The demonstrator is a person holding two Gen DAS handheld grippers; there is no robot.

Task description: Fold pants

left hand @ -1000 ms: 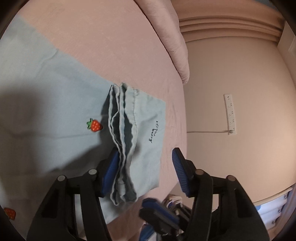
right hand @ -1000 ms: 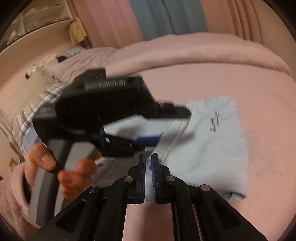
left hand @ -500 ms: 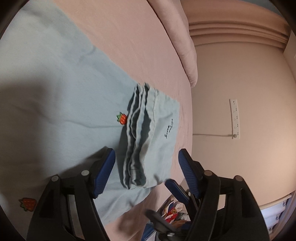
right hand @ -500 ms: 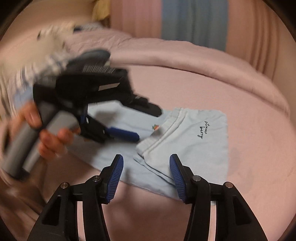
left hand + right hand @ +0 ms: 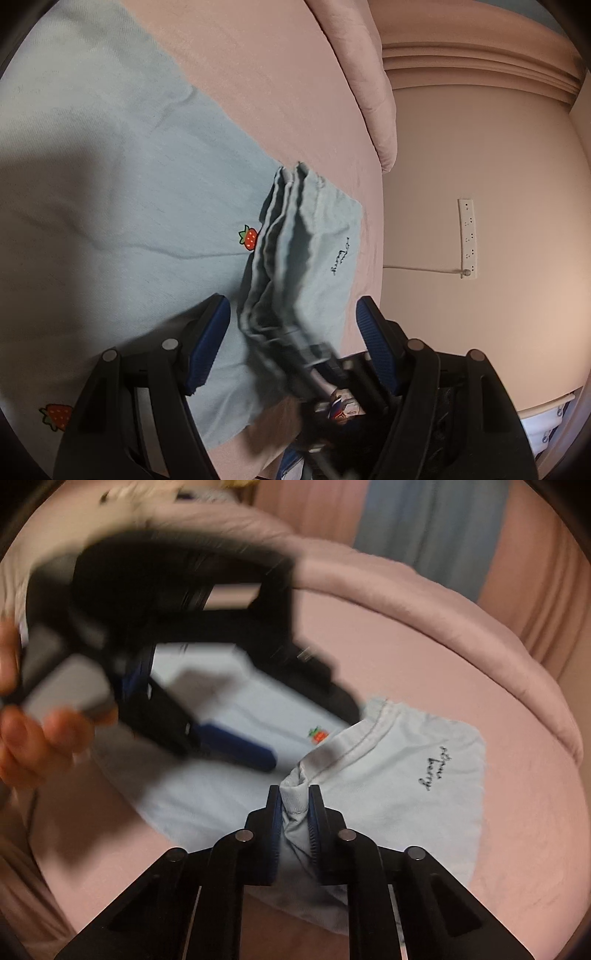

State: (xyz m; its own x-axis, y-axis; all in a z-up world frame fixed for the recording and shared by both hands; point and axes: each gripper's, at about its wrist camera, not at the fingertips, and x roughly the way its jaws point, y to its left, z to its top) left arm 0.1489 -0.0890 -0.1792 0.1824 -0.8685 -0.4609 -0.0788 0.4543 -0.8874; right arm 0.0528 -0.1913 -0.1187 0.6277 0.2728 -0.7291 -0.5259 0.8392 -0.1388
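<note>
I have the pale blue cotton pants with small red strawberry prints [image 5: 399, 775] spread on the pink bedsheet [image 5: 461, 672], filling the middle and lower right of the right wrist view, with one end already doubled back so its stitched hem lies in a stacked ridge. My right gripper [image 5: 294, 812] has just been closing and now stands clenched on a bunched corner of that hem, the cloth puckered between the blue pads at lower centre of the frame. In the left wrist view my left gripper [image 5: 293, 343] stands spread wide over the same layered edge, its pads to either side of the fold and pressing on nothing; its jaws opened a little further a moment ago. The cloth looks light, limp and thin, so I judge it will sag and slide apart layer by layer unless every layer is pinched together. The hem ridge is the firmest place to grip, being thick and seamed. I would take the second hold on that same ridge, away from the first, so the fold lifts evenly. The blurred hand [image 5: 26, 731] at left carries the other tool.
</note>
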